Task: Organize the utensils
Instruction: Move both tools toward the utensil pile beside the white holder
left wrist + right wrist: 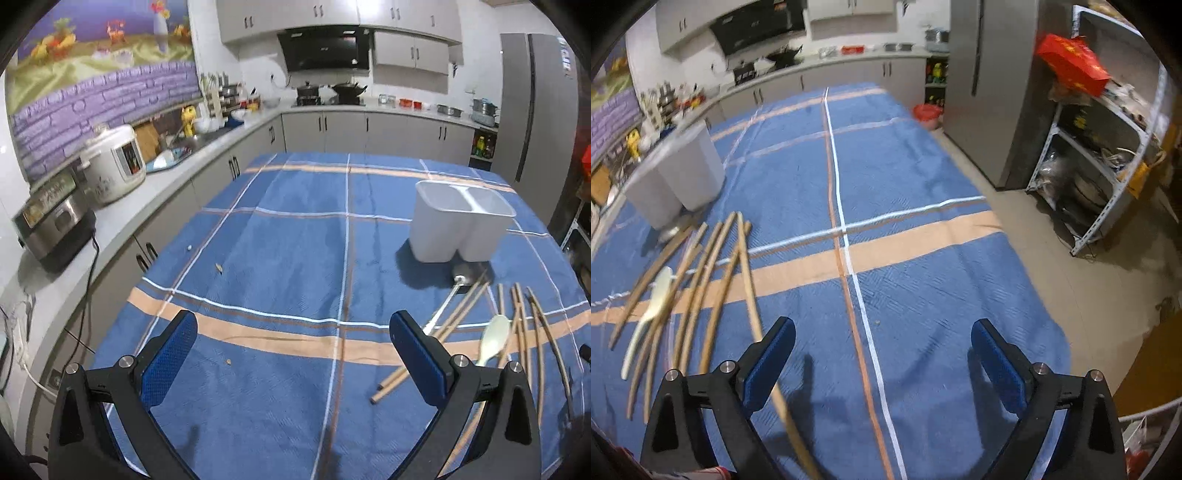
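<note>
Holding both grippers above the blue plaid tablecloth (pixel 280 229), you have nothing in either one. Your left gripper (pixel 293 332) has its jaws spread wide, with bare cloth between the blue pads. Your right gripper (pixel 882 339) is spread wide too, its jaws empty over the white stripe.

The chopsticks (pixel 713 266) lie scattered flat on the cloth, to the right of your left gripper and to the left of your right one. A pale plastic spoon (pixel 493 338) rests across them. A metal ladle (pixel 448 299) lies with its bowl against the base of the white two-compartment holder (pixel 454 225), which stands upright just beyond the pile. One chopstick runs beneath your right gripper's left finger (pixel 775 354).
</note>
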Motion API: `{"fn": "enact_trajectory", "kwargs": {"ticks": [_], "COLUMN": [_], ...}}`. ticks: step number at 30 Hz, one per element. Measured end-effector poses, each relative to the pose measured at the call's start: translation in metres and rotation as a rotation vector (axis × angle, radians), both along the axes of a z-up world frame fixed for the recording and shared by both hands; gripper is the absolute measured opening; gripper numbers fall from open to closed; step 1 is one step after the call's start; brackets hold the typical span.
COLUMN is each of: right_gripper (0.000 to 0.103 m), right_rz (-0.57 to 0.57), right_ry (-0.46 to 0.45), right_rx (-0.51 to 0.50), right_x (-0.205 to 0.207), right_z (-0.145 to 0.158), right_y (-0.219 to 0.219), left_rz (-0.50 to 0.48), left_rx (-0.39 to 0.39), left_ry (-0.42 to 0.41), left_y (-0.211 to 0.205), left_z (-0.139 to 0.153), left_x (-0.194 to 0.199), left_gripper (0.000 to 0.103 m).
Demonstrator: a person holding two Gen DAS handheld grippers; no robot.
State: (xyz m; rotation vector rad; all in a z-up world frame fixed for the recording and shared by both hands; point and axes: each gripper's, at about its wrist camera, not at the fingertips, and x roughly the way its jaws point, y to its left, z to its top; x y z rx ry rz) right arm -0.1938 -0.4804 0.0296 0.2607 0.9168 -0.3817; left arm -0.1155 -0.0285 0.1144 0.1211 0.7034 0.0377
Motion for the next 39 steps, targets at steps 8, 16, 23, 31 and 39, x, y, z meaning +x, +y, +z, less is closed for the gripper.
{"fn": "enact_trajectory", "kwargs": {"ticks": [8, 16, 23, 31, 39], "right_gripper": [0.098, 0.098, 0.098, 0.098, 0.098], "right_rz": [-0.017, 0.048, 0.089, 0.125, 0.144], "right_ry": [-0.135, -0.240, -0.324, -0.377, -0.394], "right_rx": [-0.057, -0.085, -0.104, -0.141, -0.168], "right_x": [-0.031, -0.036, -0.047, -0.055, -0.062], "right_z": [0.053, 0.096, 0.122, 0.137, 0.139], "right_y": [0.031, 0.071, 0.105, 0.133, 0.145], "left_rz": [-0.068, -0.141, -0.164, -0.207, -0.222], "left_rx": [-0.003, -0.074, -0.018, -0.033, -0.038], "left_ry": [-0.083, -0.071, -0.113, -0.097, -0.063], "left_y": [-0.019, -0.017, -0.023, -0.022, -0.020], "left_z": [0.030, 0.055, 0.069, 0.075, 0.070], "left_x": [-0.038, -0.064, -0.091, -0.110, -0.114], "left_gripper": [0.103, 0.103, 0.103, 0.103, 0.103]}}
